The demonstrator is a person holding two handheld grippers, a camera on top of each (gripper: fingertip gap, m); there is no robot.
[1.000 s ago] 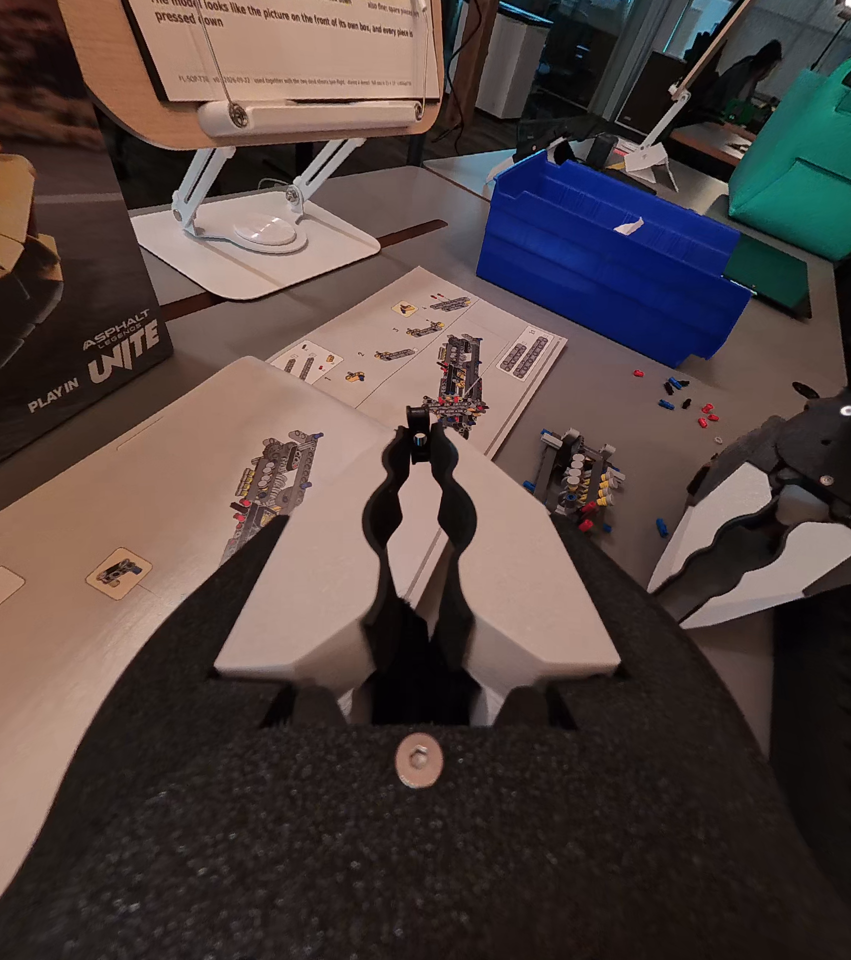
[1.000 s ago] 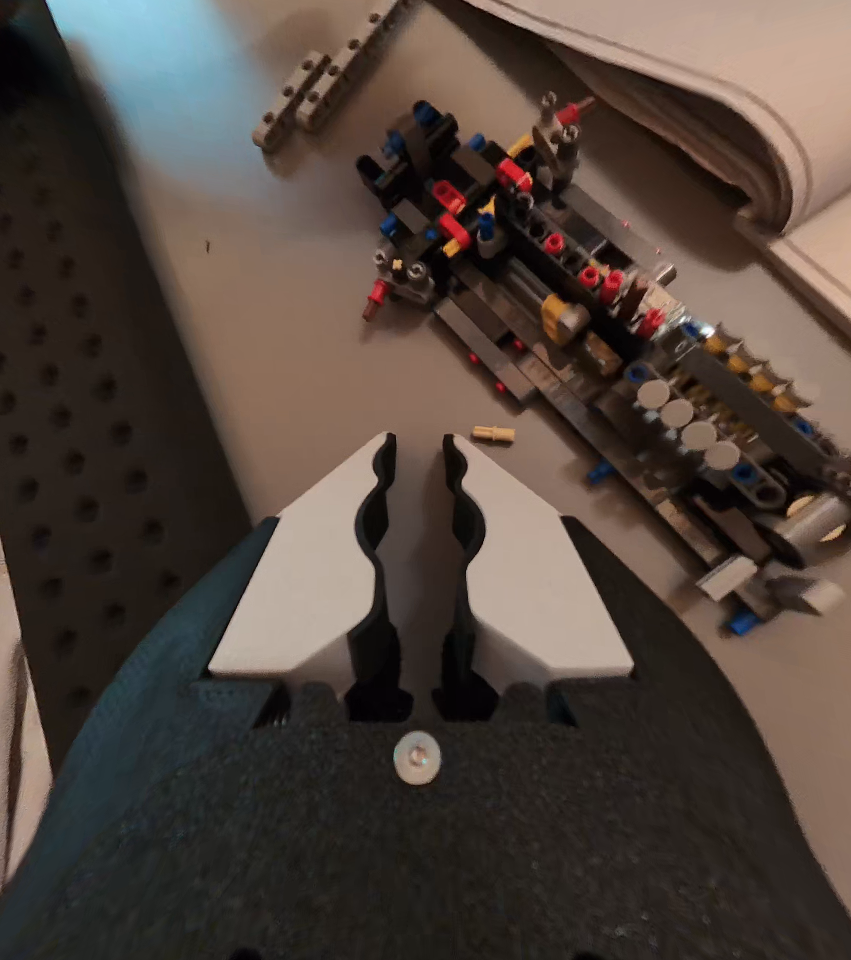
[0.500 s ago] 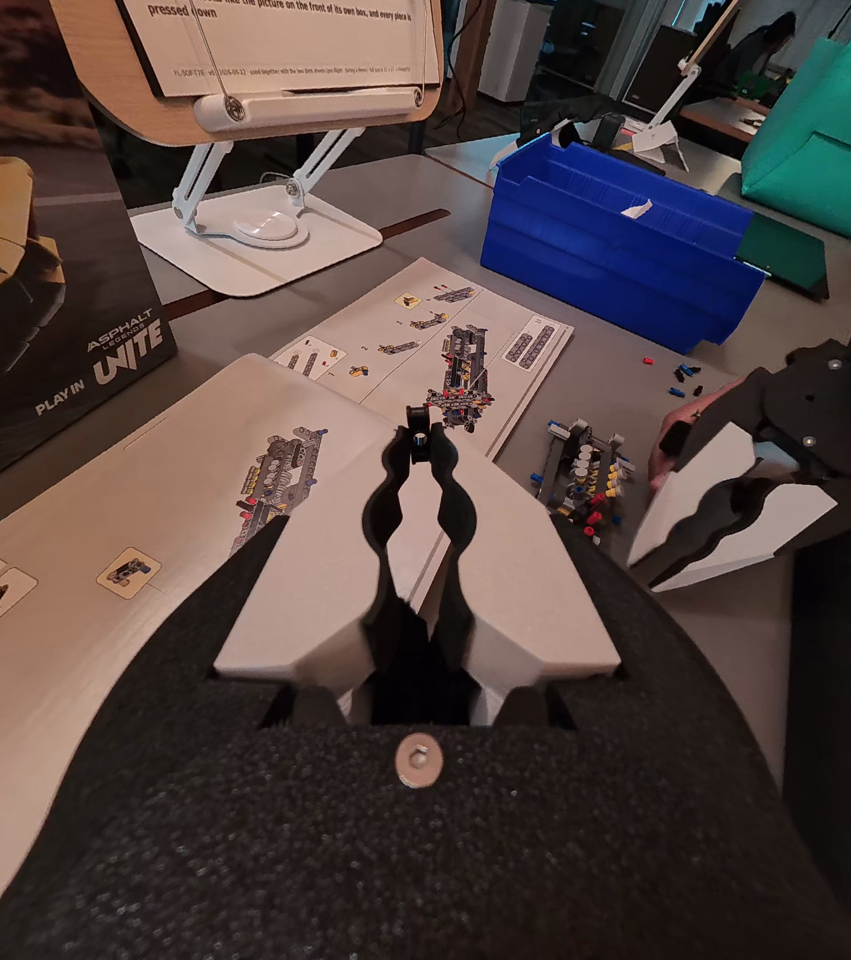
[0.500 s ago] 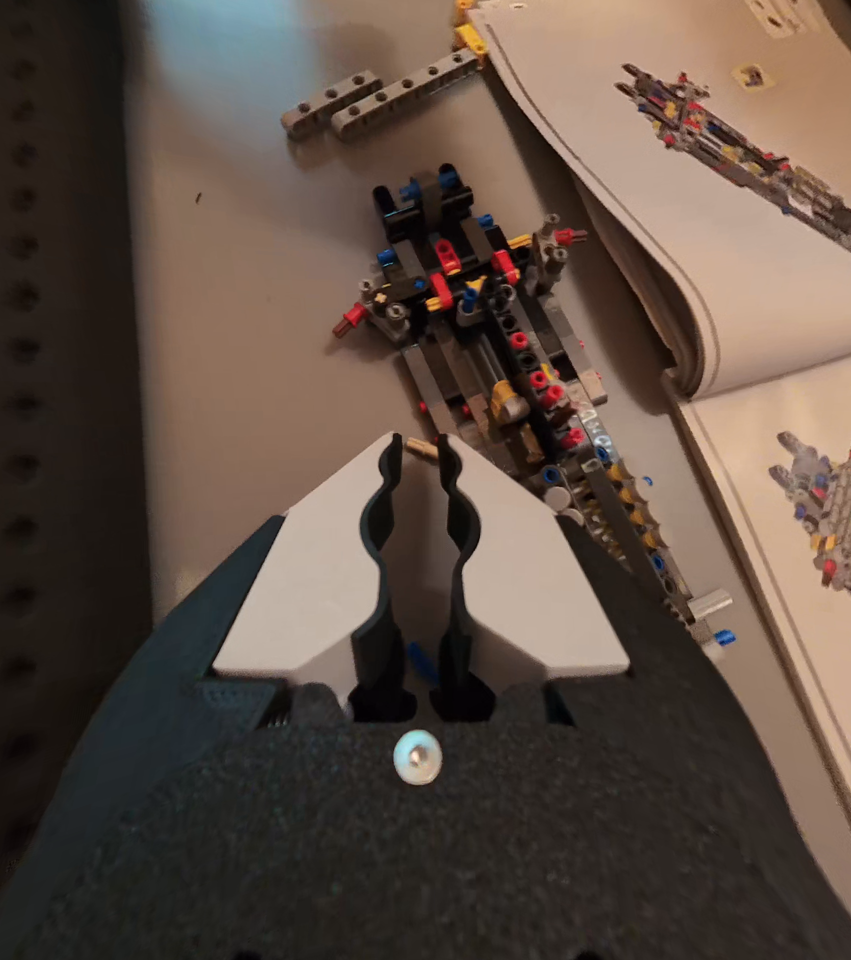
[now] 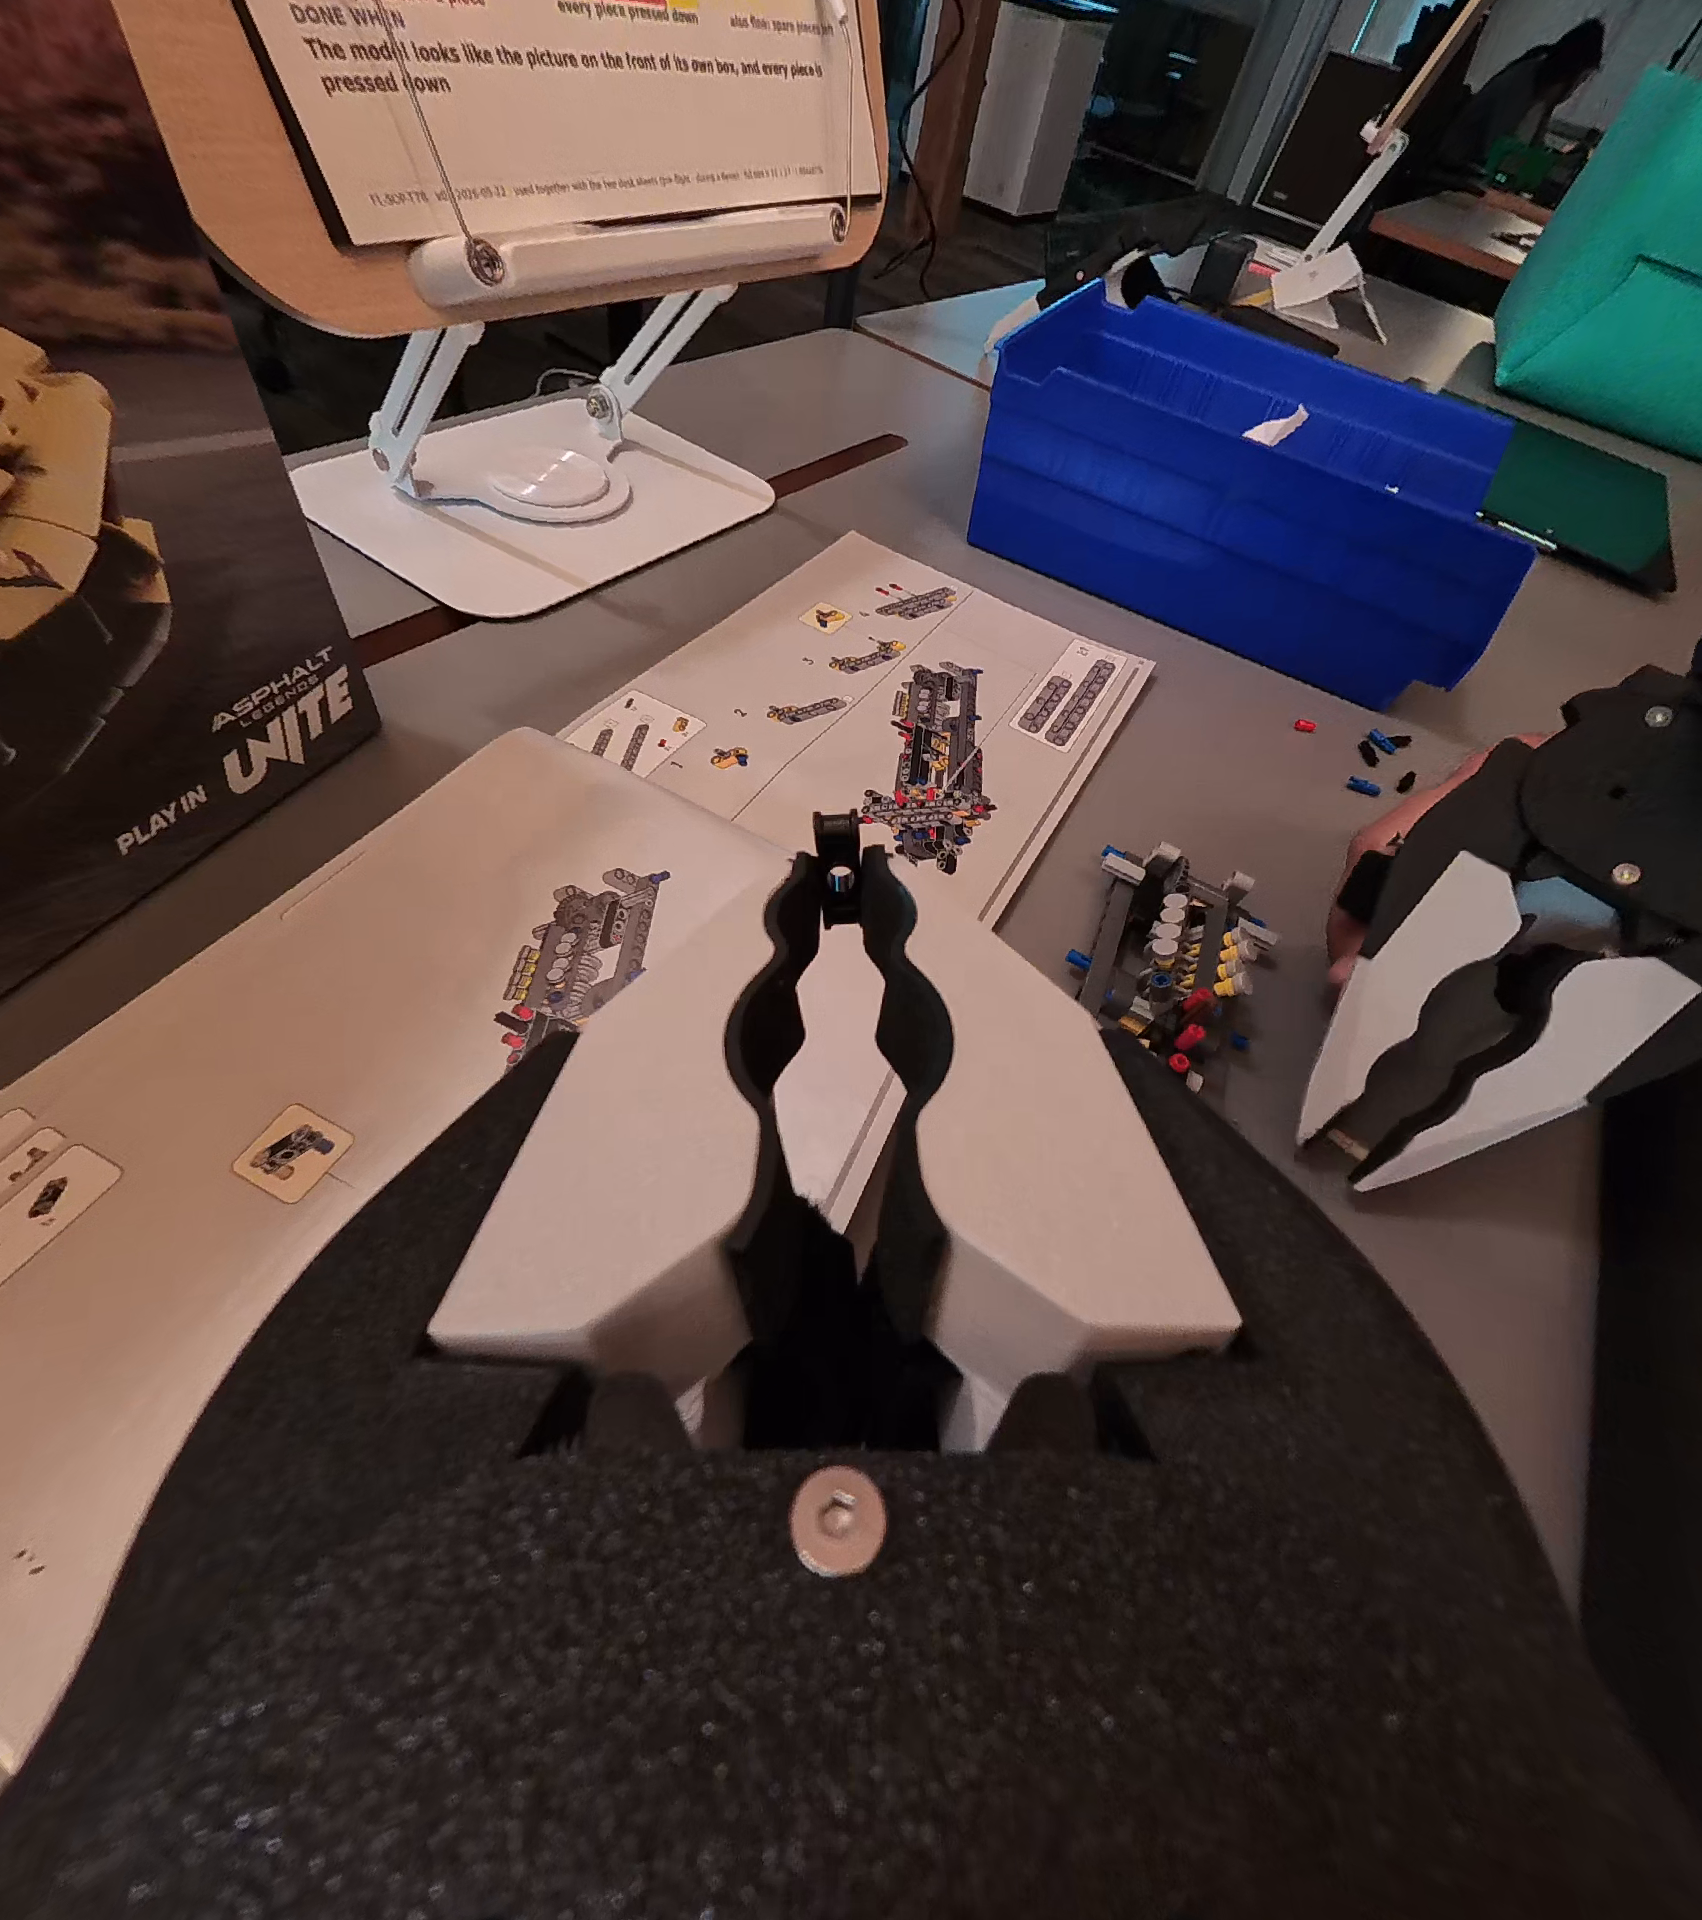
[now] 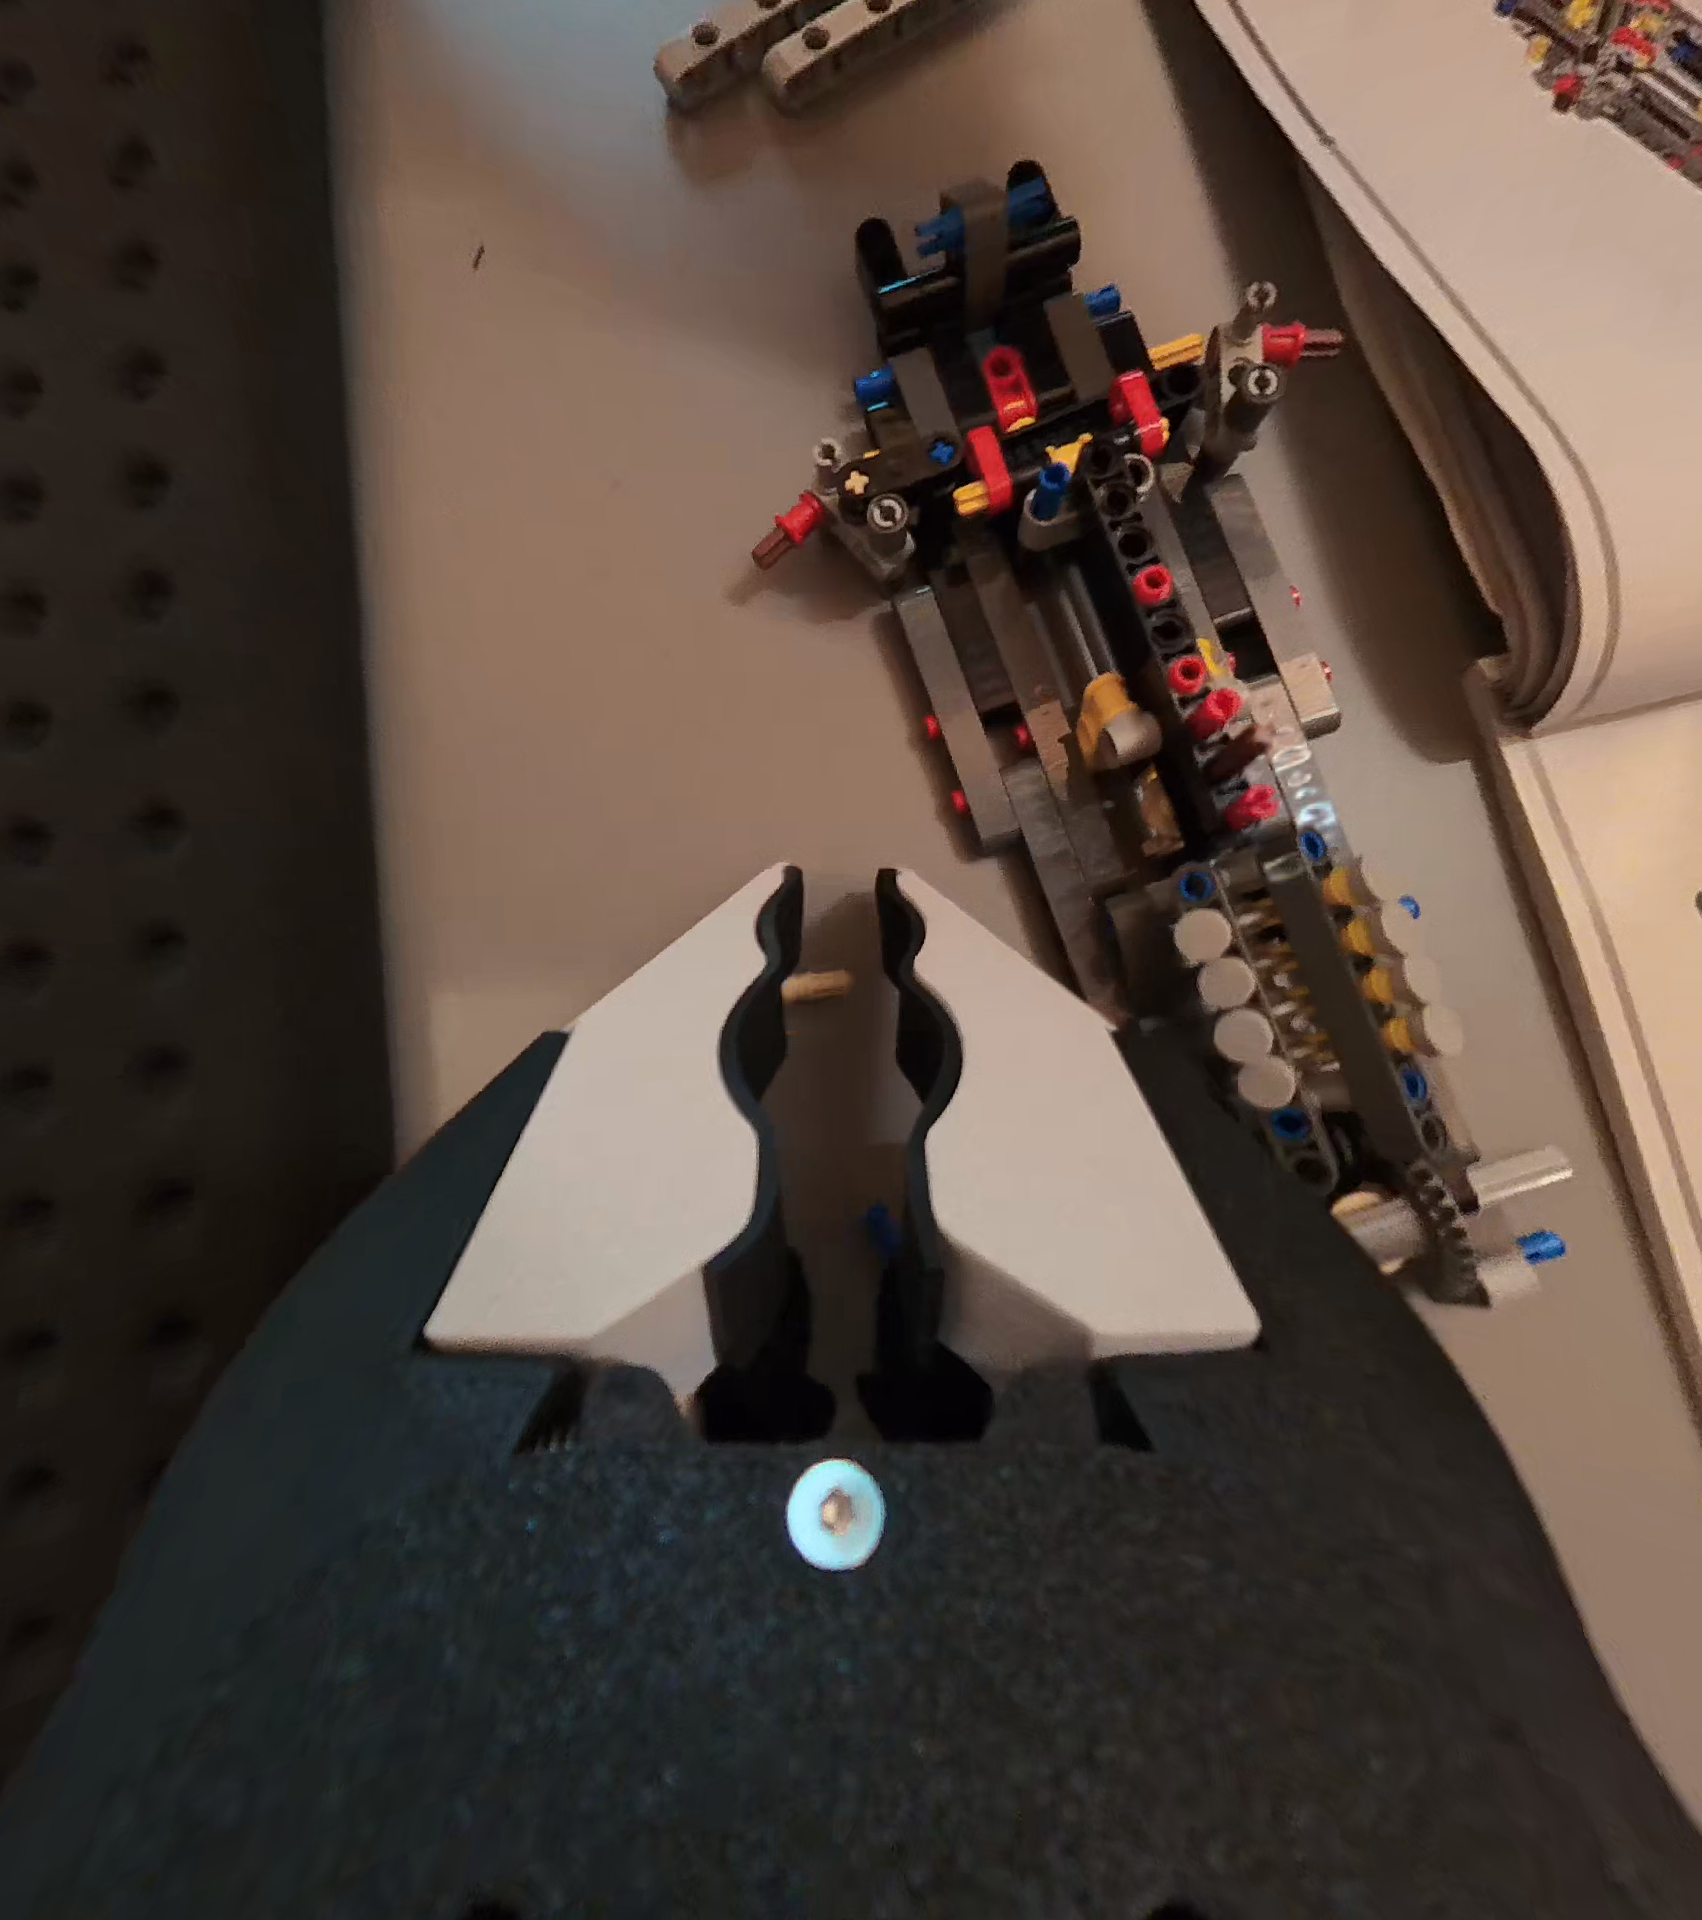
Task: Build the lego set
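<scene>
The left tongs (image 5: 839,883) are clenched on a small black connector (image 5: 836,868) above the booklet (image 5: 307,987); the right tongs (image 6: 839,883) stand parted astride a tan pin (image 6: 819,984) on the table (image 6: 566,520).

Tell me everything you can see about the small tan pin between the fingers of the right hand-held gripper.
The tan pin is a short, slim peg that looks like plastic, with a slightly thicker collar near its left end. It lies flat on the grey table, crosswise in the gap of the right hand-held gripper, whose jaws stand apart. Its left end is hidden behind the left finger; whether it touches is unclear. The partly built model lies apart, to its right.
</scene>
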